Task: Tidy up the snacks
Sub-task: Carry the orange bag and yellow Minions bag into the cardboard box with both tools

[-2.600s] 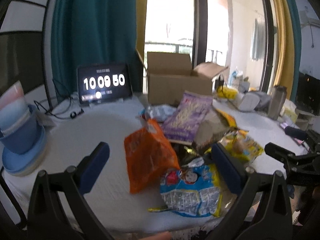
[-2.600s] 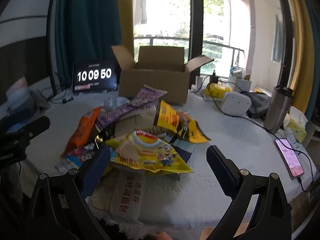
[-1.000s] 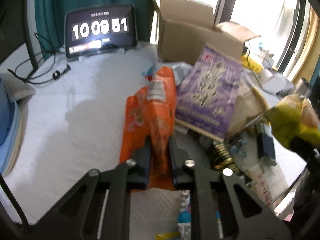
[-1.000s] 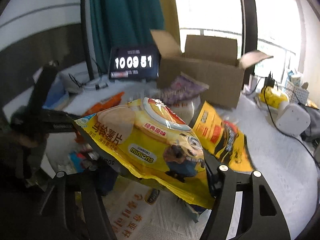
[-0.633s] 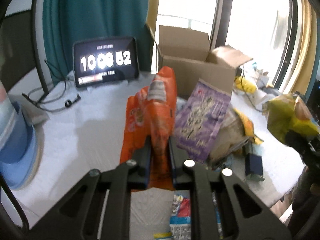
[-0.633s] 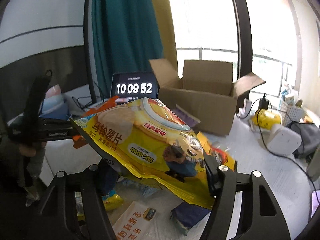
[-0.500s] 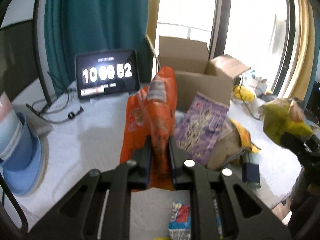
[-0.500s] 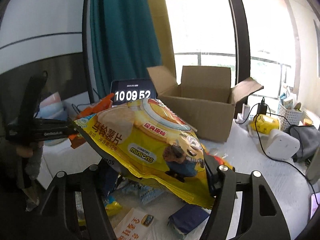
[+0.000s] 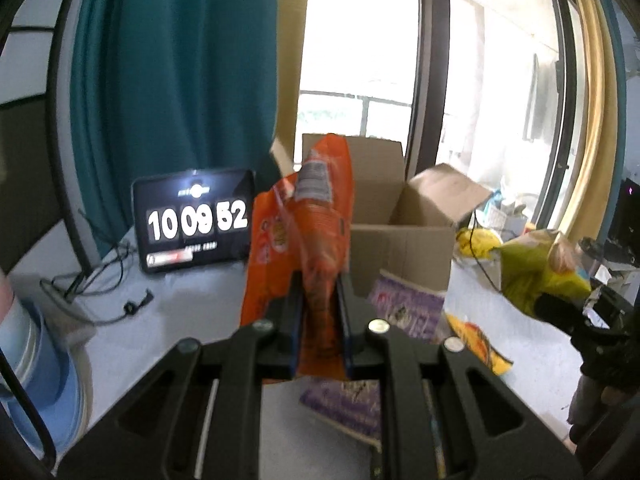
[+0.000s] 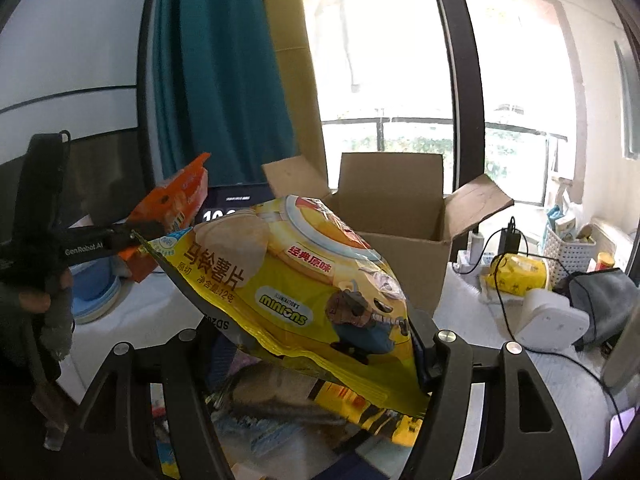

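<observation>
Two snack bags lifted toward the open cardboard box (image 10: 394,216)

Right gripper (image 10: 316,344) clasps the yellow Minions chip bag (image 10: 296,280); left gripper (image 9: 320,304) pinches the orange snack bag (image 9: 304,224). Next, likely: carry both over the box, then release.

The tablet clock (image 9: 195,224) at far left reads 10 09 52, the yellow chip bag (image 10: 304,280) says MINIONS and 马铃薯片, and the left gripper (image 10: 136,236) arm bears GenRobot.AI.
</observation>
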`<state>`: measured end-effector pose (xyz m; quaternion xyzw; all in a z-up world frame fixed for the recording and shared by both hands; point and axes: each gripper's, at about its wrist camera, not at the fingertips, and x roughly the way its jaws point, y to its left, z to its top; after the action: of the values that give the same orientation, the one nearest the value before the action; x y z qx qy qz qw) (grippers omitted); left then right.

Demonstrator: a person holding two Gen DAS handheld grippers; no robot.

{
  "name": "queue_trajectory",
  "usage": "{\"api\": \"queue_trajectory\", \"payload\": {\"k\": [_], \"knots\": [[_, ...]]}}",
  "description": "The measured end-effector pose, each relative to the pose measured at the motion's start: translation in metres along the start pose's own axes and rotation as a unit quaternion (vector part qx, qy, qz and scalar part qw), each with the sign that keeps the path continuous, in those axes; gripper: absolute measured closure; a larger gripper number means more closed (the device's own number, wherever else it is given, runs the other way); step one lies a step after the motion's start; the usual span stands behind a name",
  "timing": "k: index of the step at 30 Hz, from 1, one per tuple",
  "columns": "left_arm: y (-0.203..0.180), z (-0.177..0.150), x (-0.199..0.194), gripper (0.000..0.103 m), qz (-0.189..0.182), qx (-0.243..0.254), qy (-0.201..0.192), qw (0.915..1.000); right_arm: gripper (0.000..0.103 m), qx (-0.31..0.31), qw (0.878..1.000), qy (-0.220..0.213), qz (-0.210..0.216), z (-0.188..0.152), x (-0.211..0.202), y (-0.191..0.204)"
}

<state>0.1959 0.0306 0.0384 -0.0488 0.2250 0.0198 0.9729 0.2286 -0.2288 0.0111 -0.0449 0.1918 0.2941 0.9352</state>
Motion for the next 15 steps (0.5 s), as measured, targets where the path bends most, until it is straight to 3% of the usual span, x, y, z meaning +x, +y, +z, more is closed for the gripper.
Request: {"api": "queue_trajectory", "payload": {"k": [15], "knots": [[-0.005,0.055,0.06,0.088,-0.051,0.018,-0.046,0.9975,0.032,-0.008,0.999,-0.013,-0.039,0.058,0.064,-0.026]]}}
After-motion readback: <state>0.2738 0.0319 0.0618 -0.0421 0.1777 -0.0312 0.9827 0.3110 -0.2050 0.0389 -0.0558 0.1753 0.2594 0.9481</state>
